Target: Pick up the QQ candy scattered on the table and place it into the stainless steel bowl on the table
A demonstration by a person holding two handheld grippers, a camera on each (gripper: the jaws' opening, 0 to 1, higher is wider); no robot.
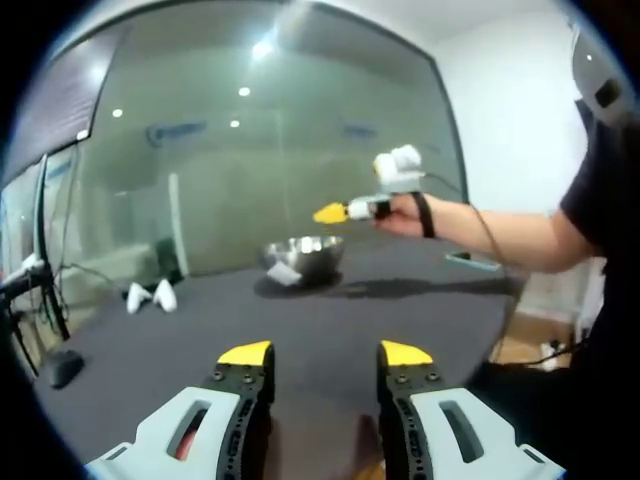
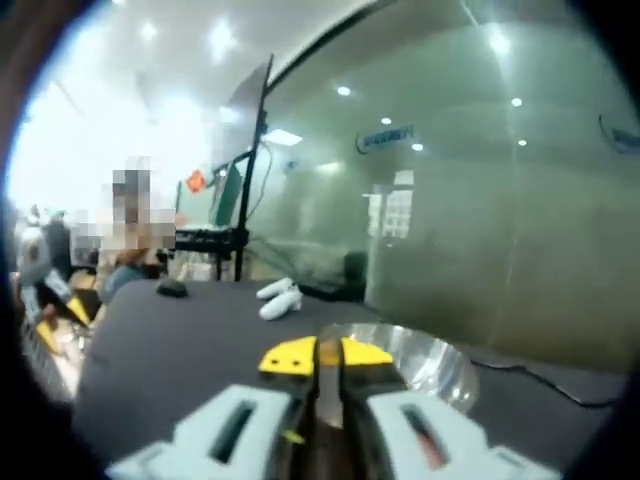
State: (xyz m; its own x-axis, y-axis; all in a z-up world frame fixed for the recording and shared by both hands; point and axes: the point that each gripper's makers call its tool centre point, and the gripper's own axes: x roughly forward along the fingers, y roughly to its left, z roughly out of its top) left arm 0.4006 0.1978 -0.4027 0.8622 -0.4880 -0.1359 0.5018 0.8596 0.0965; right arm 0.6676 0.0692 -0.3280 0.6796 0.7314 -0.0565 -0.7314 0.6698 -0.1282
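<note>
Your left gripper (image 1: 325,354) hangs low over the dark bench (image 1: 330,320) with its jaws spread apart and nothing between them. Your right gripper (image 2: 326,354) is up above the stainless steel bowl (image 2: 425,362), its yellow tips nearly together. Whether a candy is pinched there I cannot tell, since nothing shows in the narrow gap.

From the left gripper view, the right gripper (image 1: 338,212) hovers over the 1 bowl (image 1: 305,255), which sits well across the bench. A pale packet (image 1: 284,273) leans against the bowl's near side; it may be a QQ candy pack, though it is too small to be sure. I count 1 of those. 2 white objects (image 1: 150,296) lie side by side toward the far left edge of the bench, well apart from the bowl; they show up in the right gripper view too (image 2: 279,298).

Judging by the look, a candy packet will be light, soft and crinkly, with a slippery film. Take it across its flat middle, and close gently so it does not squirt out.
</note>
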